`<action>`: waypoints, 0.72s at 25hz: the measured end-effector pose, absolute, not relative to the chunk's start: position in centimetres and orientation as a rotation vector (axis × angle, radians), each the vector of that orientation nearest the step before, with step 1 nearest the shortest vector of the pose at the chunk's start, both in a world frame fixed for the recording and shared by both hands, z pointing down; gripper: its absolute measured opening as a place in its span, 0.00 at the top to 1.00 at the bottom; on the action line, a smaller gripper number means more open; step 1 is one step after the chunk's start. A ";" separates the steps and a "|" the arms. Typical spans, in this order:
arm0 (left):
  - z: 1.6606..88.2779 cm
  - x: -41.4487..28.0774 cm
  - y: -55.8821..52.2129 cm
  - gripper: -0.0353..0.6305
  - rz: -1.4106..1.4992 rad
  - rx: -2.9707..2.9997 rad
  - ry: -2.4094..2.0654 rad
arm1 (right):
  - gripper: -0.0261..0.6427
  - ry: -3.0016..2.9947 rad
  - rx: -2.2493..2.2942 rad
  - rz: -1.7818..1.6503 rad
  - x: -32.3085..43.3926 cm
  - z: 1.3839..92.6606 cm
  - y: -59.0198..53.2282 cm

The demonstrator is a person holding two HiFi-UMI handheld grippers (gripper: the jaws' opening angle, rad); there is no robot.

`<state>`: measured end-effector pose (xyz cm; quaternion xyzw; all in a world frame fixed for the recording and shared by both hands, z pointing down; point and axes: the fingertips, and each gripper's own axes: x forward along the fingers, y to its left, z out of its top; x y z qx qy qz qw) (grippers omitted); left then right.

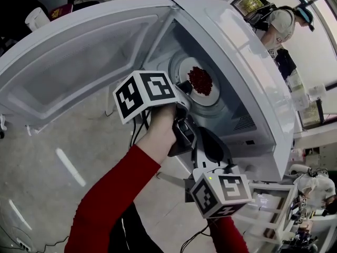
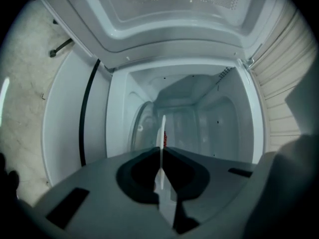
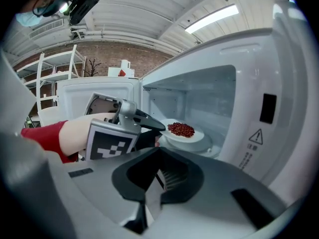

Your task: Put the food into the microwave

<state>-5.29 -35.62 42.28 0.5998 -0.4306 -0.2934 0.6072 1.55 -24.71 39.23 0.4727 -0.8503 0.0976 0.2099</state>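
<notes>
Within the open white microwave oven (image 1: pixel 247 73), observed a round white plate (image 1: pixel 209 96) heaped with small red food (image 1: pixel 200 80), positioned over the glass turntable (image 3: pixel 214 144) and pinched by its near rim in the left gripper (image 1: pixel 184 88). Noted left hand (image 1: pixel 160 123) and red-sleeved forearm (image 1: pixel 110 194) reaching nearly level into the cavity. Recorded right gripper (image 3: pixel 158 151) outside the doorway, tilted downward, jaws pressed together on nothing.
</notes>
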 end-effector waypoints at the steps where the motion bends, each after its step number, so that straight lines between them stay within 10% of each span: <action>1: 42.4 -5.2 -35.8 0.91 -0.670 1.391 -1.000 | 0.94 -2.365 1.317 0.280 1.7 39.4 -24.7; 18: 42.3 -3.9 -37.7 0.91 -0.520 1.473 -1.054 | 0.94 -2.333 1.342 0.289 2.3 39.5 -26.0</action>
